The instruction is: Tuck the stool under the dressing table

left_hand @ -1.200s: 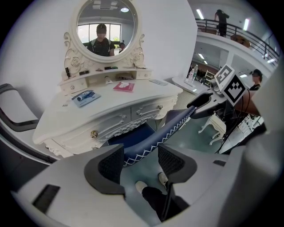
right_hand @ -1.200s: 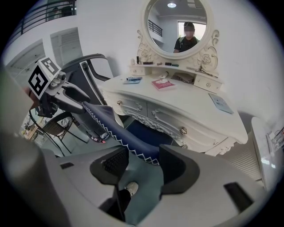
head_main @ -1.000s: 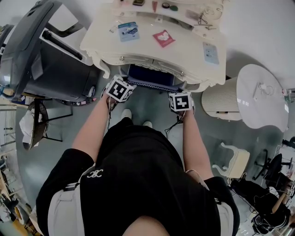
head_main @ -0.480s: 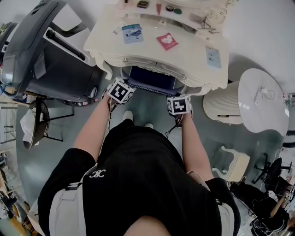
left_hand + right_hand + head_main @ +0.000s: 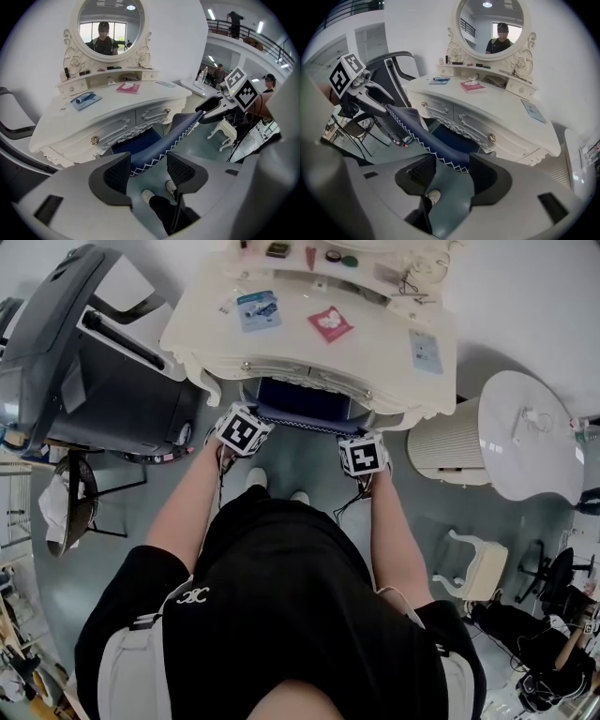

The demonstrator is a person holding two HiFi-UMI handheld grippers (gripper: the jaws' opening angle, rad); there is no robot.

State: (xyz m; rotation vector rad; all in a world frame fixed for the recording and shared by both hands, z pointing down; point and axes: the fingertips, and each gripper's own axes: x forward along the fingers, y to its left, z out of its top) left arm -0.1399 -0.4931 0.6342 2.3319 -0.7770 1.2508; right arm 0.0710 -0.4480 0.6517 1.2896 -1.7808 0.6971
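The stool has a dark blue seat with a white zigzag trim and stands mostly under the cream dressing table. My left gripper is at the seat's near left corner and my right gripper at its near right corner. In the left gripper view the seat edge runs between the jaws of my left gripper, against the left pad. The right gripper view shows the seat wedged between the jaws of my right gripper. Both sets of jaws stand wide, closed on the thick seat.
A large black chair stands left of the table. On the right are a ribbed white bin, a round white side table and a small white stool. Cards and small items lie on the tabletop. The person's feet are just behind the stool.
Nothing has visibly moved; both grippers stay at the seat's near corners and only the head view shifts slightly.
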